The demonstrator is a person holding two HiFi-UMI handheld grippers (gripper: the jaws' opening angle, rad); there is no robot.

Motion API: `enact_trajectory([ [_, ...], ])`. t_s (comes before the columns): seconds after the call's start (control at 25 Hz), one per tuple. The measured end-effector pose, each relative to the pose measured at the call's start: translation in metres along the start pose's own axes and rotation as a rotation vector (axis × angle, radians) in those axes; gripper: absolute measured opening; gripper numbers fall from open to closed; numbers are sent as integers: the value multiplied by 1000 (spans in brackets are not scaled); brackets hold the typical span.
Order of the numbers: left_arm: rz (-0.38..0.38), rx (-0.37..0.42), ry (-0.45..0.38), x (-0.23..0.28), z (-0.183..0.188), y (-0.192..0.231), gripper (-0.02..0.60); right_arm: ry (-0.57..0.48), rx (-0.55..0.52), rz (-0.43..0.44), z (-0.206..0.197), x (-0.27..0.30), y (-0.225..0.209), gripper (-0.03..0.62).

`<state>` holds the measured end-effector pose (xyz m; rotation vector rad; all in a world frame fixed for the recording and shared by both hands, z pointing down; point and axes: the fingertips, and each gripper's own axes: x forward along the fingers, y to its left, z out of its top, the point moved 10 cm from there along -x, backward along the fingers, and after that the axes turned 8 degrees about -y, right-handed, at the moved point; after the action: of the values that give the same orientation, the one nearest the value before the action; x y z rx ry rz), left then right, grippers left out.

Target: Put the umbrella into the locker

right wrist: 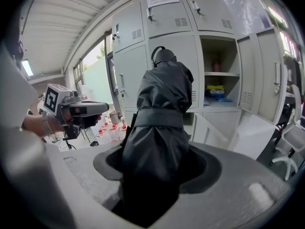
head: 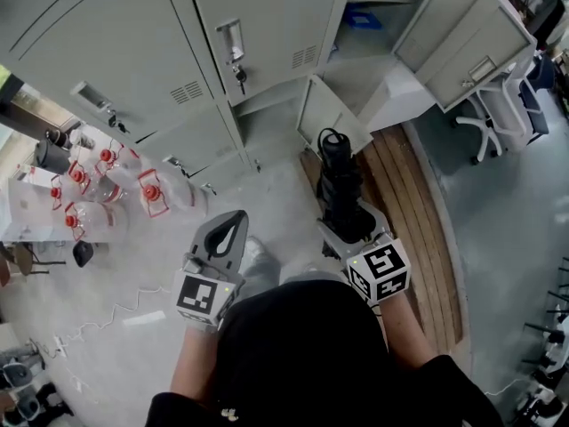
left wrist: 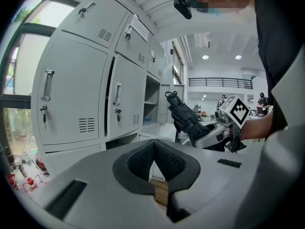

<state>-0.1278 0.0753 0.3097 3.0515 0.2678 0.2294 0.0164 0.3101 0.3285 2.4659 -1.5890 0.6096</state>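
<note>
A folded black umbrella [head: 338, 181] stands up out of my right gripper [head: 348, 223], which is shut on its lower part. In the right gripper view the umbrella [right wrist: 159, 109] fills the gap between the jaws, with its strap wrapped round it. It points toward grey lockers [head: 267, 25]. One upper compartment [right wrist: 219, 66] stands open with a shelf inside, and the small door [right wrist: 205, 128] below it is also open. My left gripper [head: 238, 216] is to the left of the umbrella, shut with nothing in it. Its pads [left wrist: 153, 149] meet.
Several clear bottles with red caps [head: 107, 185] stand on the floor at the left. A wooden platform [head: 418, 203] lies to the right of the lockers, and an office chair [head: 498, 114] stands beyond the open doors. Yellow and blue items [right wrist: 217, 90] lie in the open compartment.
</note>
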Motion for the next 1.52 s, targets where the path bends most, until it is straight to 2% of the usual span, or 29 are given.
enact_trajectory([
  [0.36, -109, 23, -3, -7, -10, 91, 11, 44, 36, -79, 12, 70, 37, 287],
  [0.6, -113, -5, 2, -16, -17, 124, 11, 113, 32, -99, 8, 95, 48, 287],
  [0.76, -86, -58, 8, -22, -20, 132, 11, 167, 22, -91, 3, 109, 48, 288],
  [0.88, -75, -47, 5, -26, -27, 139, 11, 210, 1, -74, 1, 122, 46, 288],
  [1.08, -16, -61, 20, -28, -34, 149, 11, 276, -50, -26, -1, 145, 34, 288],
  [1.52, 153, -102, 31, -4, -41, 136, 11, 474, -183, 148, -34, 203, -17, 288],
])
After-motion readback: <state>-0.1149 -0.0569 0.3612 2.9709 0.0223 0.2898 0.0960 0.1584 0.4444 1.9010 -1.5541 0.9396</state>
